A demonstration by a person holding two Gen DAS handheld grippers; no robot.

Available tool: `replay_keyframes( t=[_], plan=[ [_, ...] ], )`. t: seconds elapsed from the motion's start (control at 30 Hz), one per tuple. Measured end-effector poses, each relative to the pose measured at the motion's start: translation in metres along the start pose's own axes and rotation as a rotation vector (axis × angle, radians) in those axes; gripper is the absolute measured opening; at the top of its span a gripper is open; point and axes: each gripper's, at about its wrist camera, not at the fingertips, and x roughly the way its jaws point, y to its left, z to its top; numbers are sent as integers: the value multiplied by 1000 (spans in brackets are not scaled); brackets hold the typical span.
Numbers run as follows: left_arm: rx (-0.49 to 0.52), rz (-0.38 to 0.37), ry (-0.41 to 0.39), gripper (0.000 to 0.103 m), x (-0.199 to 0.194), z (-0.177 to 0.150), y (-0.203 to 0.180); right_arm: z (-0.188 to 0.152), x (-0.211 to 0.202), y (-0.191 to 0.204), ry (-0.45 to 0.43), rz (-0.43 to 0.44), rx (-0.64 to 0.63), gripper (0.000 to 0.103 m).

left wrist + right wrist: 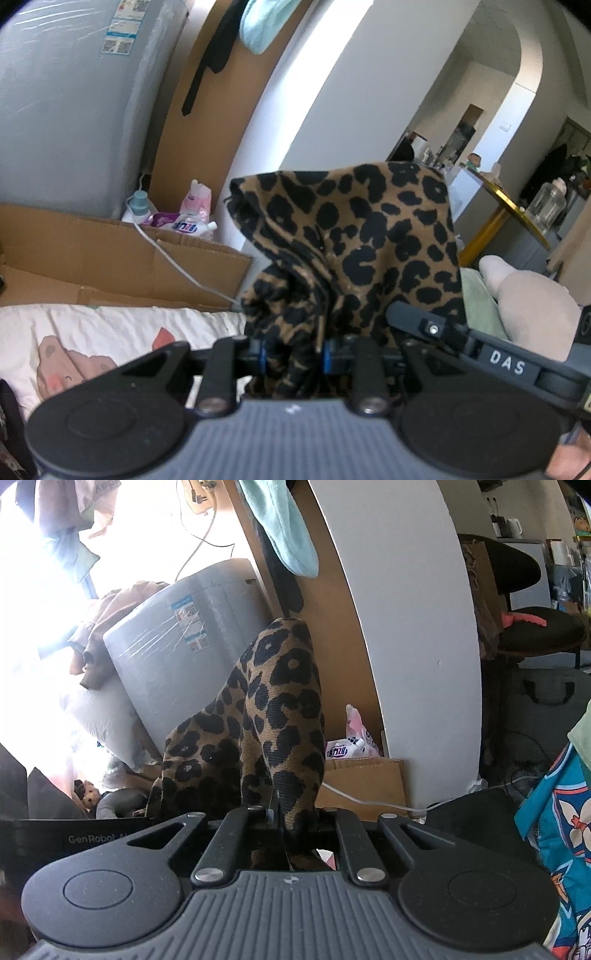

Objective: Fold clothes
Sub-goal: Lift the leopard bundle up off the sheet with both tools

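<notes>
A leopard-print garment [354, 236], brown with black spots, is held up in the air by both grippers. In the left wrist view my left gripper [291, 356] is shut on a thick bunch of this cloth, which rises in front of the camera and hides the middle of the room. The other gripper's body [480, 347] reaches in from the right, close beside the cloth. In the right wrist view my right gripper [275, 818] is shut on a thin fold of the leopard-print garment [273, 709], which stands up in a peak above the jaws.
A bed with a white printed sheet [92, 332] lies below left. Cardboard boxes [110, 254] hold detergent bottles [192, 218], and a white cable [173, 258] trails over them. A grey wrapped appliance [184, 646], a white pillar [413, 627], a gold-rimmed table [513, 206] and a black chair [528, 627] stand around.
</notes>
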Motion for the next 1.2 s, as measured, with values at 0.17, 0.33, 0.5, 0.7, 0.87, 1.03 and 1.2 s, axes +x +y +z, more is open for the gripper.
replay_keyframes(
  t=[0.17,0.33,0.5,0.7,0.87,1.03,1.2],
  plan=[
    [17,5,-9,27,0,0,-8,2,1,-6,6,-15,-8,7],
    [34,-9,-22,27,5,-1,-18,2,-2,-15,4,-43,-7,7],
    [77,-47,-46,27,22,-3,-29,2,-6,-29,-8,-79,-9,7],
    [67,-107,-35,27,42,-9,-41,1,-15,-52,-30,-117,18,7],
    [72,-128,-17,27,56,-12,-51,-1,-14,-71,-29,-144,18,7],
    [94,-141,-35,27,65,-12,-61,5,-14,-84,-40,-160,26,7],
    [124,-151,-47,27,75,-9,-73,9,-14,-100,-57,-172,24,7]
  ],
)
